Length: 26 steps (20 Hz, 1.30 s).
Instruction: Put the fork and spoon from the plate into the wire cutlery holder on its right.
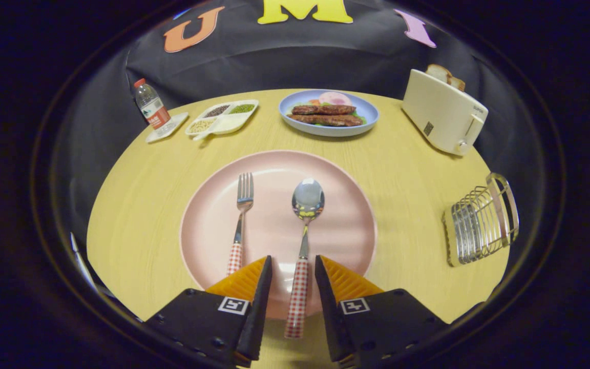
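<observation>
Both fingers parted astride spoon point(302, 241) handle, gripper point(293, 266) unclosed; risks pivoting, slipping, clipping fork point(241, 225) if pinched off-centre.

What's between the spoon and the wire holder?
Nothing visible: bare table runs from the spoon, whose handle lies between the open hand-held gripper's fingers, to the wire holder; the toaster stands farther back.
</observation>
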### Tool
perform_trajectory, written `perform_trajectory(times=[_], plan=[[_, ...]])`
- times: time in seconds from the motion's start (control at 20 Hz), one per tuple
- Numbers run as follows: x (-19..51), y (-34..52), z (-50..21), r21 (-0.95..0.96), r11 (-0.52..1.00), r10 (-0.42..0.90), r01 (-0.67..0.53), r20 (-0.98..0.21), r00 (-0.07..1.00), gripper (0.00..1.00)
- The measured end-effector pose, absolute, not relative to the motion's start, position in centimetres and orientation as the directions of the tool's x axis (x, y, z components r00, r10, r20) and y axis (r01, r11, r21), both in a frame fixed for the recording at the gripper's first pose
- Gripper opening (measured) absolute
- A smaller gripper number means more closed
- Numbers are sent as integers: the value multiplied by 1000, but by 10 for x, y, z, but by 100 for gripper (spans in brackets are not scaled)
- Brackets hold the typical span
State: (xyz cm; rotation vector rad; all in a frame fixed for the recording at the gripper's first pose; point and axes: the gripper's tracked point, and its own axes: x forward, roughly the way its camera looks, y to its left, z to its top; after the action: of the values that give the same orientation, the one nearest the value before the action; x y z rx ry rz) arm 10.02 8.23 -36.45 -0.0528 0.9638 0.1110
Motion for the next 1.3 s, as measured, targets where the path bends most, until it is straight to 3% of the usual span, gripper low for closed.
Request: perform_trajectory(times=[0.05, 0.15, 0.25, 0.8, 1.3], plan=[[101, 81, -364, -1, 994, 63, -111, -821, 568, 29], [96, 84, -363, -2, 994, 61, -110, -825, 562, 22], [98, 76, -360, -34, 995, 23, -89, -820, 572, 8], [78, 43, -279, -1, 998, 40, -64, -775, 631, 8], [73, -65, -203, -84, 996, -60, -1, -714, 698, 8]])
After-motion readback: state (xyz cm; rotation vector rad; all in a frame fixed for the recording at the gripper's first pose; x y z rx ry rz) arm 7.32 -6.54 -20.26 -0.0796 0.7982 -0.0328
